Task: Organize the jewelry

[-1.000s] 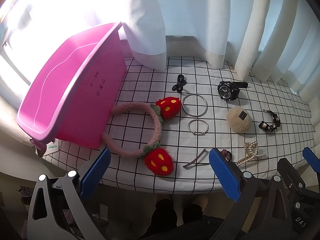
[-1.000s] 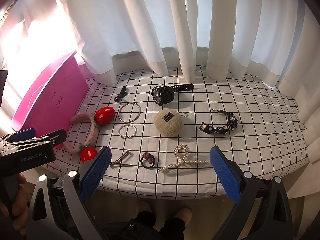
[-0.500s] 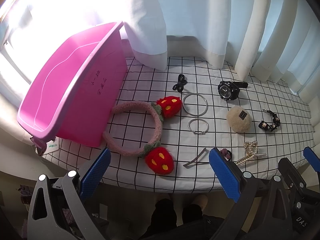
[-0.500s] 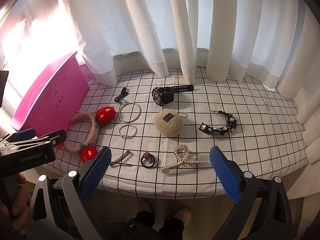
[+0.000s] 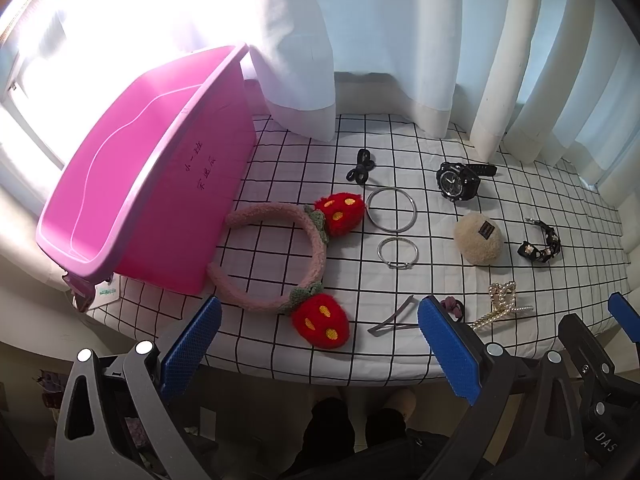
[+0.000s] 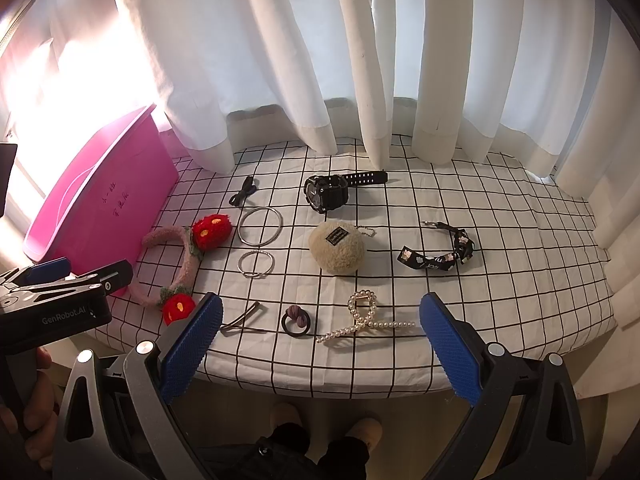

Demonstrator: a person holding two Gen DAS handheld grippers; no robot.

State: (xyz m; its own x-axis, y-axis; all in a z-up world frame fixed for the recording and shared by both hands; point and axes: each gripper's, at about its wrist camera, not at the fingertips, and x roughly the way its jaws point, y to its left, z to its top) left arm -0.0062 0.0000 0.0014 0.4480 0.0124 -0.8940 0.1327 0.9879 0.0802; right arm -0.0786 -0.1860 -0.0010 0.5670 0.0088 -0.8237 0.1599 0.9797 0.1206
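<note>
Left gripper (image 5: 318,344) spread wide, blue pads empty, held off the near edge of the grid-cloth table (image 5: 280,160). Right gripper (image 6: 320,340) likewise spread wide, nothing between pads, at the near table edge.

Relative to left gripper:
- Strawberry headband (image 5: 280,256) just ahead, between the pads' line of sight; near strawberry closest to the table edge, far strawberry beside the large ring.
- Pink bin (image 5: 140,184) ahead and left, tilted, open side facing up-left, touching the headband's left end.
- Large metal ring (image 5: 392,211) and small metal ring (image 5: 398,253) ahead, slightly right; apart from each other.
- Black hair tie (image 5: 361,167) farther ahead, beyond the large ring.
- Metal hair clip (image 5: 390,318) just beside the right pad, to its left.

Relative to right gripper:
- Metal hair clip, dark hair tie with purple knot (image 6: 297,320) and pearl claw clip (image 6: 362,318) directly ahead in a row near the table edge, between the pads.
- Beige plush pouch (image 6: 337,251) farther ahead, centre.
- Black watch (image 6: 328,192) beyond the pouch, strap extended right.
- Black patterned bracelet (image 6: 440,254) ahead and right, well apart from the pouch.
- Left gripper body visible at far left, a hand (image 6: 32,400) gripping its handle.

White curtains (image 6: 320,60) hang behind the table. All jewelry lying on the cloth, none in the bin as far as visible.
</note>
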